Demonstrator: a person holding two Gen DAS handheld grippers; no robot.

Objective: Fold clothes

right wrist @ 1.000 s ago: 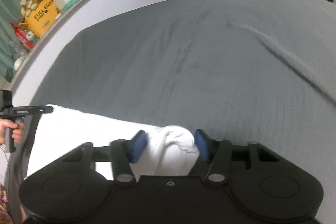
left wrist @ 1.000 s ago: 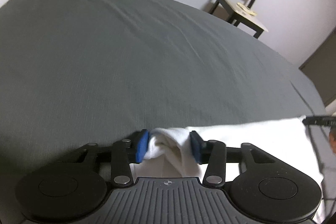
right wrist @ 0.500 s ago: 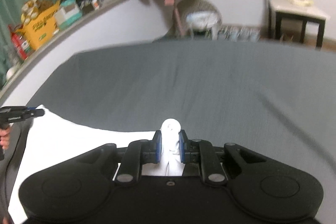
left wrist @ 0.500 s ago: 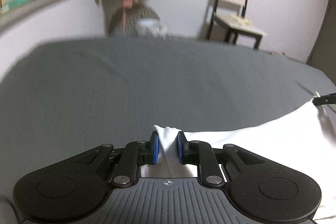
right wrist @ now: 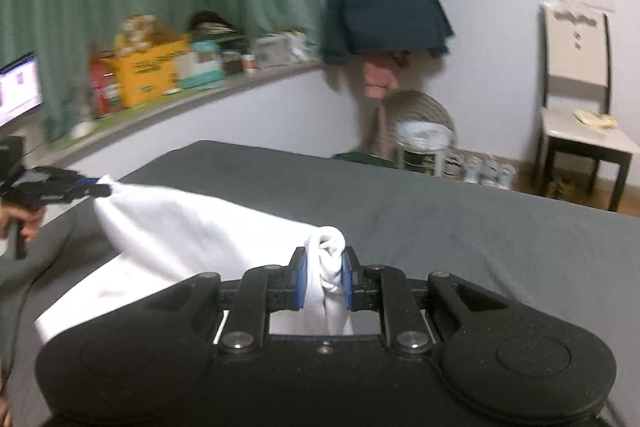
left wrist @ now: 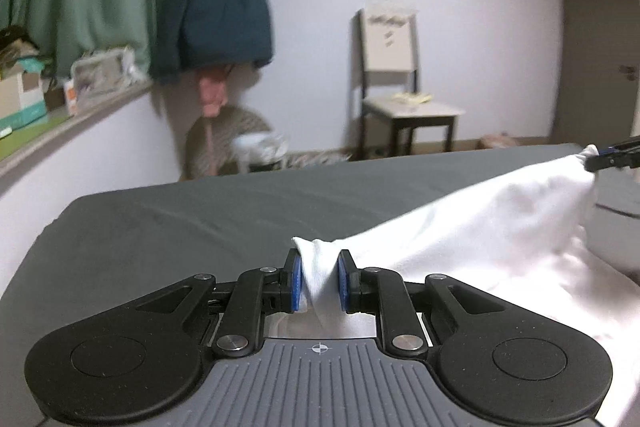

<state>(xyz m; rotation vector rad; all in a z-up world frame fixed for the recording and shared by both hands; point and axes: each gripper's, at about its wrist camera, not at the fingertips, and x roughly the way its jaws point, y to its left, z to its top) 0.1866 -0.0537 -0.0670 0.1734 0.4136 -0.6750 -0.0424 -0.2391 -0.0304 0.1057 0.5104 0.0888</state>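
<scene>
1. Risen since a second ago: both grippers off the bed, wrist views tipped from looking down at the sheet to looking level across the room; pads gone from wide around loose folds to clamped tight.
2. Left gripper [left wrist: 319, 281]: blue pads squeezed nearly together on a pinched corner of the white garment [left wrist: 492, 227], a small peak of cloth poking up between them.
3. Right gripper [right wrist: 323, 277]: likewise closed hard, holding a rolled, bunched wad of the same white garment [right wrist: 192, 223] at the opposite corner.
4. Seen from the right wrist view, left gripper far off to the left, gripped in a hand [right wrist: 20, 221]; seen from the left wrist view, right gripper's tip at the far right edge, cloth drawn to a point there.
5. Between the two: top edge stretched fairly taut, sagging slightly in the middle; lower part draped down onto the near side of the grey bed [left wrist: 200, 227].
6. Further out: far half of the bed bare, then chair [right wrist: 576, 99], basket, hanging dark coat.
7. Step in hand, by the look of it: lifting one edge by its two corners to carry it over for a fold, early in the task.
8. Next move likely calls for: both corners travelling together at even height, tension kept so the edge stays straight, then lowering onto the opposite edge before releasing. Bunched right-hand hold may leave a lumpy corner needing smoothing.
</scene>
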